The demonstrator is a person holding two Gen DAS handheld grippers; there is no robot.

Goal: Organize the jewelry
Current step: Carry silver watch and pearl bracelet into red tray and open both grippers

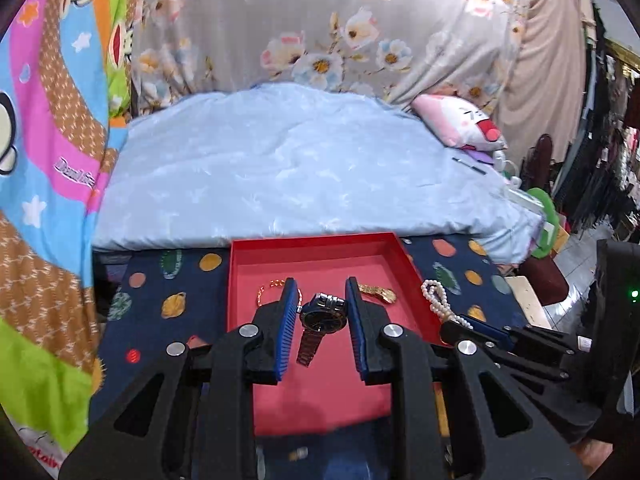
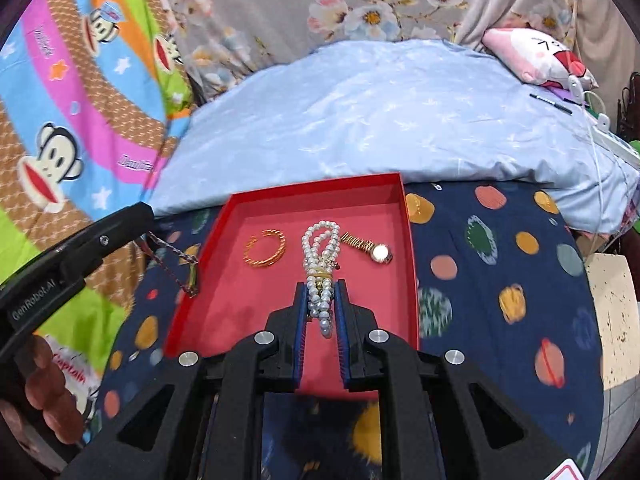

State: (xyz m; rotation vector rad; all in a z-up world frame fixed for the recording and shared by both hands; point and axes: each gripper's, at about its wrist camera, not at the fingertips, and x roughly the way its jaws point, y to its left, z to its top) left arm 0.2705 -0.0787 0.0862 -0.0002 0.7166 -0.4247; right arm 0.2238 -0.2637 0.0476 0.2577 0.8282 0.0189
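A red tray (image 1: 320, 248) lies on a dark planet-print cloth. In the left wrist view my left gripper (image 1: 322, 292) holds a dark-faced metal watch (image 1: 322, 316) between its blue pads, above the tray floor. In the right wrist view that watch (image 2: 176, 258) hangs from the left gripper beside the tray's left wall. My right gripper (image 2: 321, 286) is shut on a white pearl bracelet (image 2: 320, 248) over the tray (image 2: 316, 190). A gold bangle (image 2: 266, 250) and a gold watch (image 2: 370, 248) lie in the tray. The pearls also show in the left wrist view (image 1: 438, 300).
A light blue quilt (image 1: 300, 168) lies behind the tray. A pink plush pillow (image 2: 536, 58) sits at the back right. A colourful cartoon blanket (image 2: 80, 92) hangs at the left. A white stool (image 2: 612, 312) stands at the right edge.
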